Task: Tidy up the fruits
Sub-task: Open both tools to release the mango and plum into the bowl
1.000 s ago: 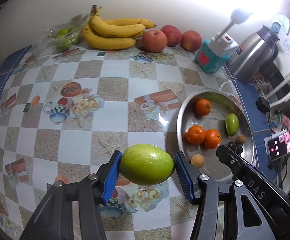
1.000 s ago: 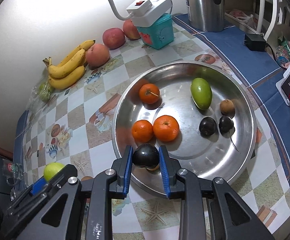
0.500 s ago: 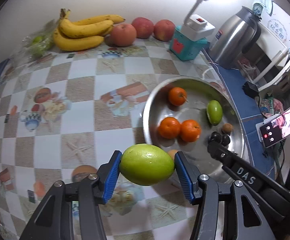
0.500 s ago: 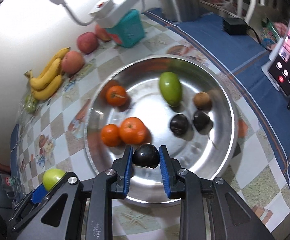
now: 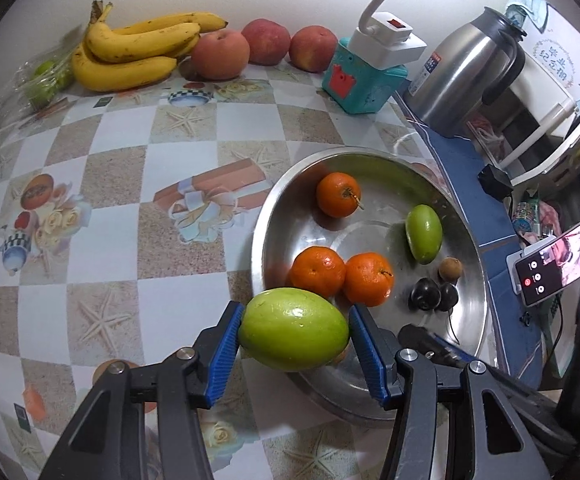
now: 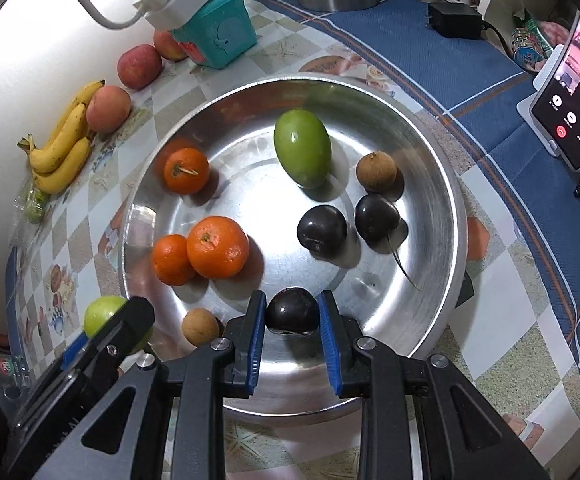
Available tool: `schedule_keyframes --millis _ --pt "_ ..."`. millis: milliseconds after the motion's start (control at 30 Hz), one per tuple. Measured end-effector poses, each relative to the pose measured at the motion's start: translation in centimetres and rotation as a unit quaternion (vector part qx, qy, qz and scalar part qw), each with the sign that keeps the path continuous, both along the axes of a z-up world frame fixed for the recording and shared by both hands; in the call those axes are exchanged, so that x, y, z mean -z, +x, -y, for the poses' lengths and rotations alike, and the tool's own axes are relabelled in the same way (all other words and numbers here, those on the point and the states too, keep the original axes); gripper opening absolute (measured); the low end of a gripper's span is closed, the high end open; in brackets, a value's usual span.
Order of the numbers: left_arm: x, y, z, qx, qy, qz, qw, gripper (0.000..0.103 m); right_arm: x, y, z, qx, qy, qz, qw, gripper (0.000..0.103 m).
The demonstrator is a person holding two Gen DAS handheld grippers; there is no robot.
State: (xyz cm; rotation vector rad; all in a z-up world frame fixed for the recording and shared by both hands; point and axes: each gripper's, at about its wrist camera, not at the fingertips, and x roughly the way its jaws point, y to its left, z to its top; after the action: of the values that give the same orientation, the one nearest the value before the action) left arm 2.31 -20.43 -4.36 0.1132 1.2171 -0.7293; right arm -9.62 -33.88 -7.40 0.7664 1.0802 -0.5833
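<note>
My left claw [image 5: 293,330] clenches a big green fruit [image 5: 293,329] low in the frame's centre, over the near rim of the steel bowl [image 5: 473,280]. A second ago that bowl lay to the right of the frame; it now fills the centre right, and the bananas [image 5: 130,56] have grown larger at upper left. My right claw [image 6: 291,318] grips a dark plum [image 6: 291,315] at lower centre; the bowl has swelled beneath it, so the plum now hangs inside the near wall rather than at the rim. Within the bowl lie three oranges [image 6: 217,247], a smaller green fruit [image 6: 302,153], two dark plums [image 6: 321,231] and two brown longans [image 6: 375,171]. The white appliance [image 5: 545,76] at upper right carries blue Chinese characters, too small for me to read surely. The phone [image 6: 569,124] shows a call screen with a red button.
</note>
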Motion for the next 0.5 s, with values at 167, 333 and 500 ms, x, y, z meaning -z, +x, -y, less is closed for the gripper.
schedule_keyframes --millis 167,333,500 --pt "0.38 0.17 0.04 0.003 -0.004 -0.012 0.9999 0.057 0.58 0.05 0.11 0.004 0.004 -0.011 1.000 0.028" --pt "0.45 0.38 -0.13 0.000 -0.010 -0.023 0.9997 0.059 1.05 -0.07 0.27 0.008 0.013 -0.020 1.000 0.037" --pt "-0.19 0.36 -0.17 0.002 -0.023 -0.022 0.9995 0.059 0.91 -0.34 0.38 0.012 0.010 -0.019 1.000 0.042"
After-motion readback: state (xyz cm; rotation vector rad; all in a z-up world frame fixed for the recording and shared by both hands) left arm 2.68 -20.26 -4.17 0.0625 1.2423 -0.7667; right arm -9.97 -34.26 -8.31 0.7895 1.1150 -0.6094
